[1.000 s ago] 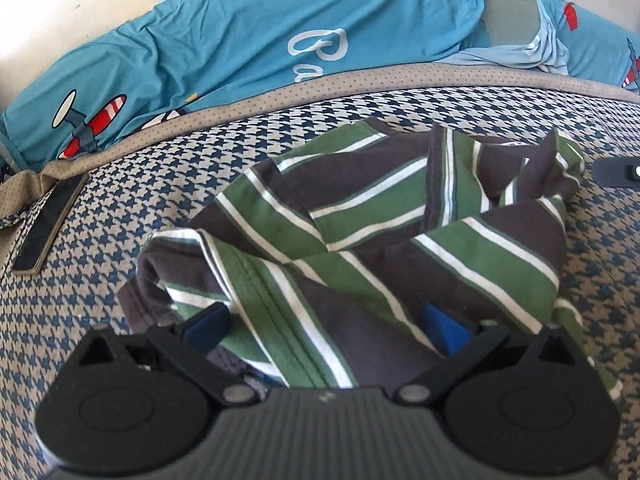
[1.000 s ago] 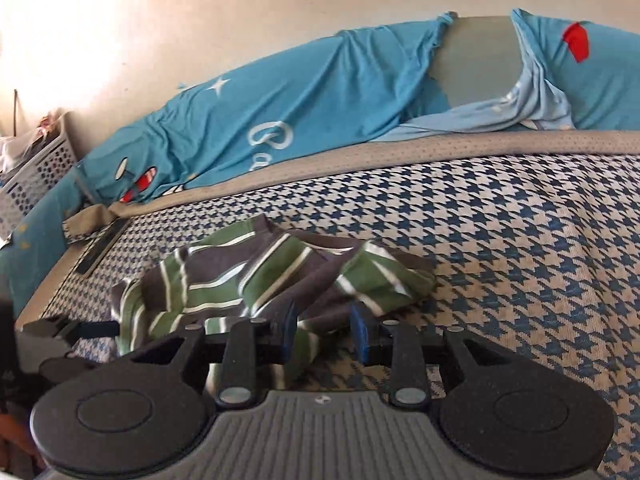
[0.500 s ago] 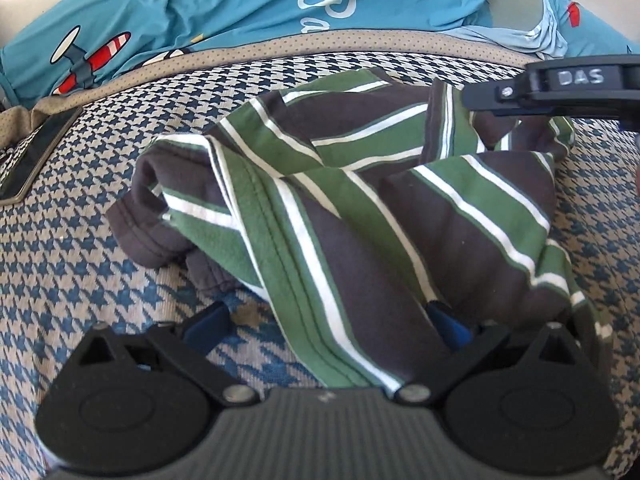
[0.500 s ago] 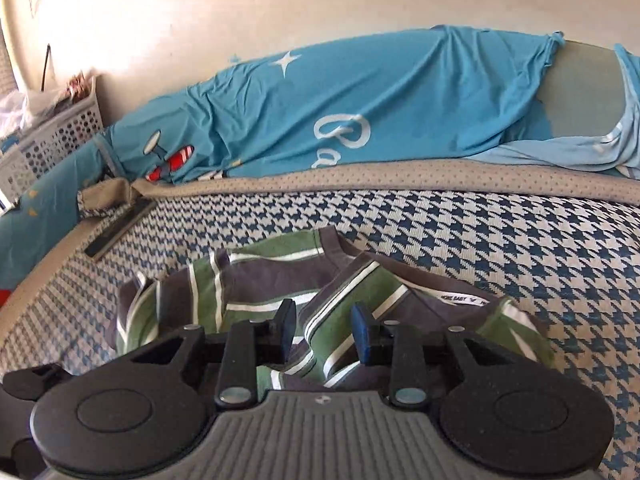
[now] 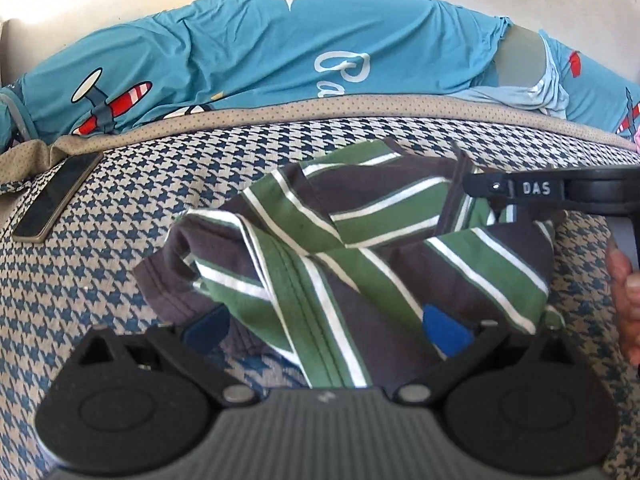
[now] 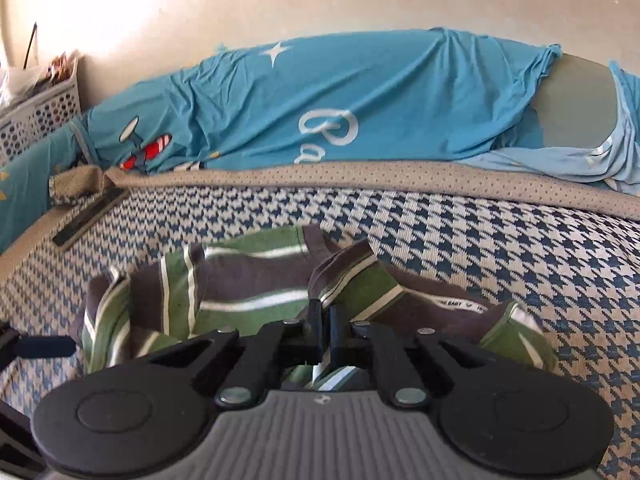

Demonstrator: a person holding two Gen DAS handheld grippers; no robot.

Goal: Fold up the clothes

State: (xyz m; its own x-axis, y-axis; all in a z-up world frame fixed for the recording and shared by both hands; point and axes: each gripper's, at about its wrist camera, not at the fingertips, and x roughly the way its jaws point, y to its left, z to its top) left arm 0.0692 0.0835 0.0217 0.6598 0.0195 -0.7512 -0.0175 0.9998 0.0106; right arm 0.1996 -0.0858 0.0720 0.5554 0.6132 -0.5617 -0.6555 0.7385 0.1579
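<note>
So the striped shirt [image 5: 360,248], green and dark brown with thin white lines, is lying in a crumpled heap on the bed [image 5: 120,216], roughly mid-mattress on that blue and cream houndstooth cover. One sleeve end flops out on the left side of the heap in the left wrist view, and in the right wrist view you can just make out a neck tape with small print on the right part of the heap.

The right gripper [image 6: 325,320] has just snapped its fingers together, and they're pinched on a raised fold of the shirt, with the cloth bunching up right at the tips. From the left wrist view you can see that same gripper coming in from the right edge, black with "DAS" on it, sitting on the far right part of the shirt, and a hand [image 5: 626,300] is on its handle.

The left gripper [image 5: 324,328] has its fingers spread wide, blue pads on either side of a long striped fold that runs down between them. The pads aren't pressing on it.

Further out: a dark phone [image 5: 56,200] lies flat near the left edge of the mattress, well apart from the shirt. Behind the bed's tan dotted edging there's a long blue sheet [image 6: 320,112] with a white star, cursive lettering and a cartoon plane. A white perforated basket [image 6: 40,116] stands against the wall at far left.
</note>
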